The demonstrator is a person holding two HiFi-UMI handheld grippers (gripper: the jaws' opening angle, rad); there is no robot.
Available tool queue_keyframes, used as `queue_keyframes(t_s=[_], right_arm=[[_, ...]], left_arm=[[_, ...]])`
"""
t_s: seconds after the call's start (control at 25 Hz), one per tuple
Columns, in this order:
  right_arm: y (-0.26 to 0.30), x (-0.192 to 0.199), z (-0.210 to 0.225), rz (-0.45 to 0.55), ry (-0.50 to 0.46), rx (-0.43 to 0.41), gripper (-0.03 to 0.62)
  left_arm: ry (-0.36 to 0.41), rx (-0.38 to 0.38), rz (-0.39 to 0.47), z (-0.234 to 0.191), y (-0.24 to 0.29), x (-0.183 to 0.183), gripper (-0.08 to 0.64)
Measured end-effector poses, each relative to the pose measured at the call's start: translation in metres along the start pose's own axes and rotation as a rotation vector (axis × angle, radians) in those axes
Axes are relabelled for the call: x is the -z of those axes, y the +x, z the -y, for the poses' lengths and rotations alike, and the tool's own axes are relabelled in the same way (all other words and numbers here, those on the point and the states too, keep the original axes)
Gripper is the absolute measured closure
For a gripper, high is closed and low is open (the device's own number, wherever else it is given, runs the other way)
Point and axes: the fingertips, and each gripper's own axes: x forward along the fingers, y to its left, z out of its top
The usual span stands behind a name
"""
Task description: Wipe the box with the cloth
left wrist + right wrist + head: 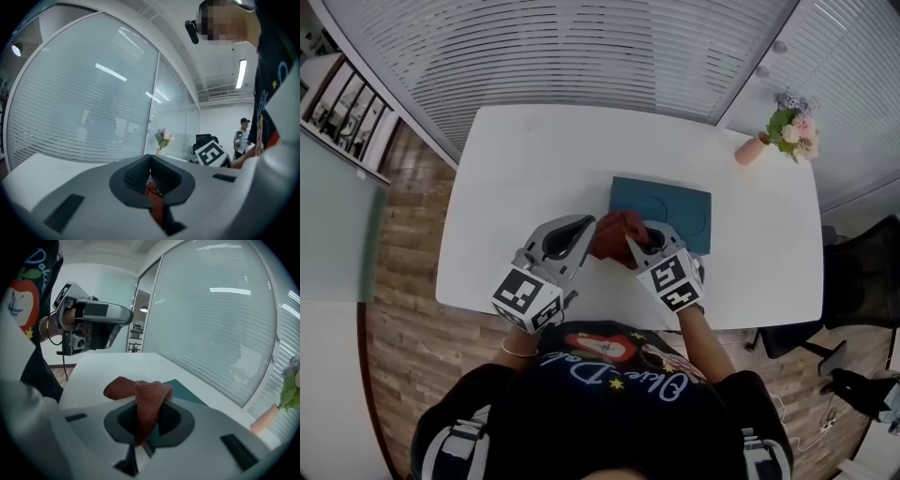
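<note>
A flat teal box (667, 208) lies on the white table (534, 159), right of centre. A red-brown cloth (613, 234) is bunched at the box's near-left corner. My right gripper (634, 243) is shut on the cloth (146, 404); a strip of it runs between the jaws and the rest drapes ahead onto the box (182, 388). My left gripper (587, 225) hovers just left of the cloth, jaws shut with nothing held. In the left gripper view a bit of cloth (153, 191) shows past the left gripper (150, 158). The right gripper view shows the left gripper (121, 315) raised off the table.
A pink vase with flowers (761, 144) stands at the table's far right corner. Blinds (581, 47) run behind the table. A dark chair (862, 281) sits to the right and a shelf (347, 103) to the left. A person (242, 136) stands in the background.
</note>
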Motion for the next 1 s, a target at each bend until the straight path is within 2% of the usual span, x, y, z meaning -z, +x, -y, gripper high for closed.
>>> queue_keyframes(t_s=[0.32,1.0], right_arm=[[-0.015,0.016,0.015,-0.042,-0.007,0.045,0.554],[-0.059,0.064,0.057,-0.139,0.045,0.215,0.555]], left_arm=[[0.001,0.039,-0.007,0.008,0.014,0.000,0.557],[0.002,0.116,-0.021,0.028,0.031,0.002,0.557]])
